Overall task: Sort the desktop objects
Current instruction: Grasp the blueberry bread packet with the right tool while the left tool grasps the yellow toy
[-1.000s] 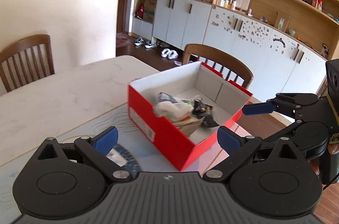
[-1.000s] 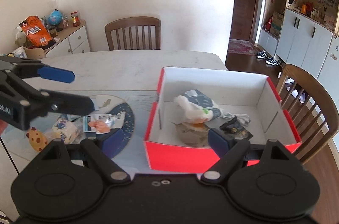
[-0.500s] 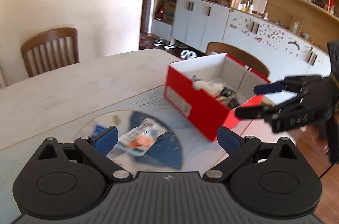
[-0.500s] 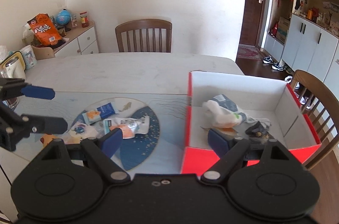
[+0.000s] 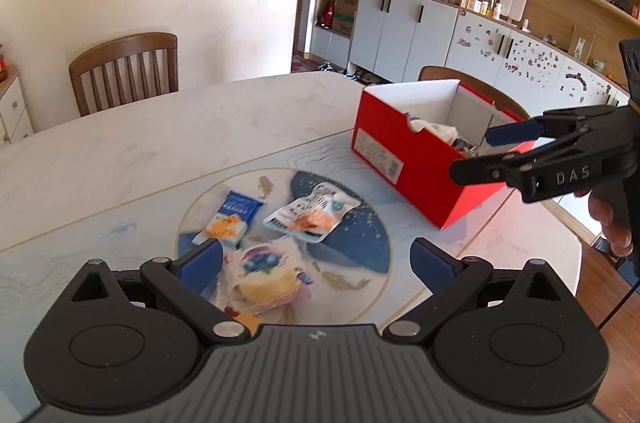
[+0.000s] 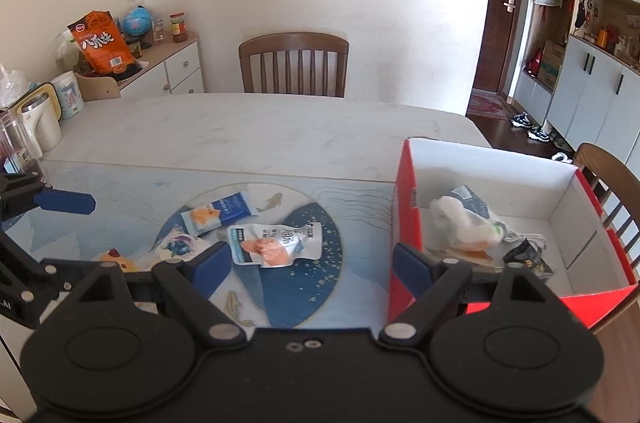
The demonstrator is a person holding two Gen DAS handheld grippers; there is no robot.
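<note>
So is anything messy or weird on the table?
Nothing is broken or spilled. Three snack packets lie loose and crooked on the blue mat, outside the red box. A small yellow toy lies beside them.

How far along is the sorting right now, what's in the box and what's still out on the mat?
Done: several packets already lie in the red box. In hand: nothing; the left tool and right tool are both open and empty above the mat. Left: the blue packet, white packet, blueberry packet and a small yellow toy are still out on the mat.
</note>
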